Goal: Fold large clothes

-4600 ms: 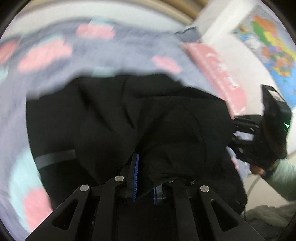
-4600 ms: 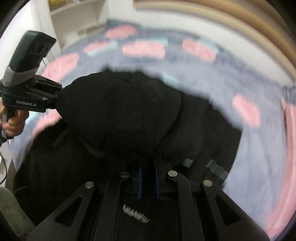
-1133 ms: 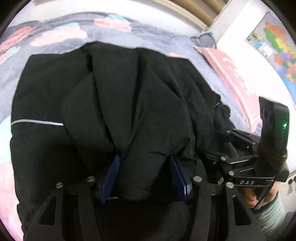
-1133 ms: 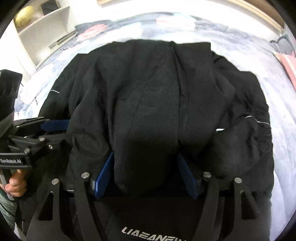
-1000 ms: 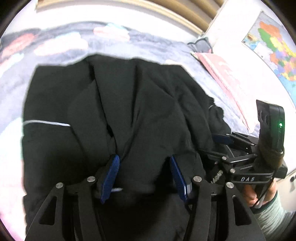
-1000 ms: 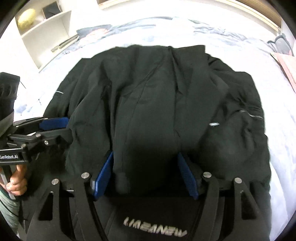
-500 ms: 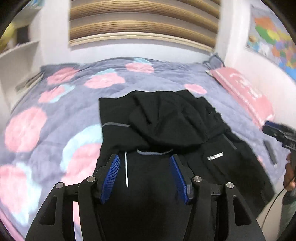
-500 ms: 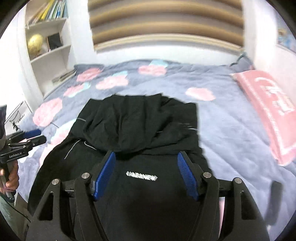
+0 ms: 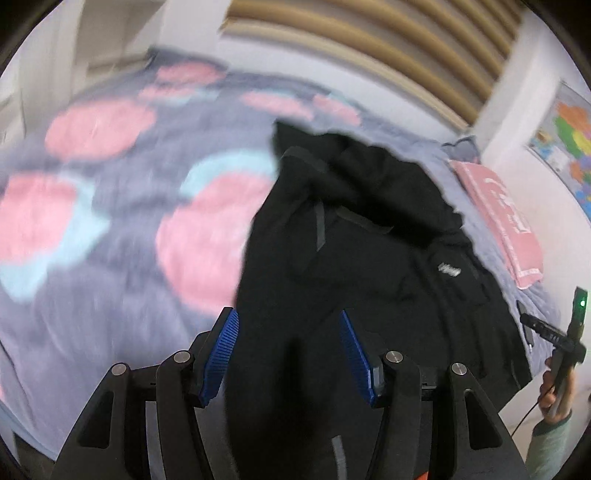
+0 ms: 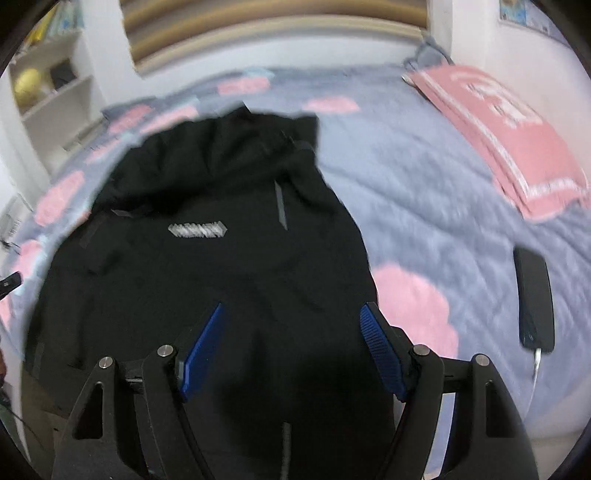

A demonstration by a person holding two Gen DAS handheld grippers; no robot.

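Observation:
A black jacket (image 9: 362,251) lies on the bed, its far part folded over into a rumpled heap, a silver logo (image 10: 196,230) on the flat part. My left gripper (image 9: 288,332) hovers open over the jacket's near end, blue pads apart and pressing nothing. My right gripper (image 10: 291,332) hangs above the same near end; its jaws are opening, and the cloth shows through the gap, untouched by the pads. In the left wrist view the right gripper (image 9: 565,332) sits at the far right edge in a hand.
A grey-blue bedspread (image 10: 424,206) with pink patches covers the bed. A pink pillow (image 10: 506,136) lies at the far right, and a black phone (image 10: 533,295) with a cable beside the jacket. Shelves (image 10: 48,92) stand left, a slatted headboard (image 9: 369,33) behind.
Both grippers, earlier shut on the jacket's cloth, let go and have pulled back toward the near edge of the bed and apart. The right jaws stand wider than half a second ago.

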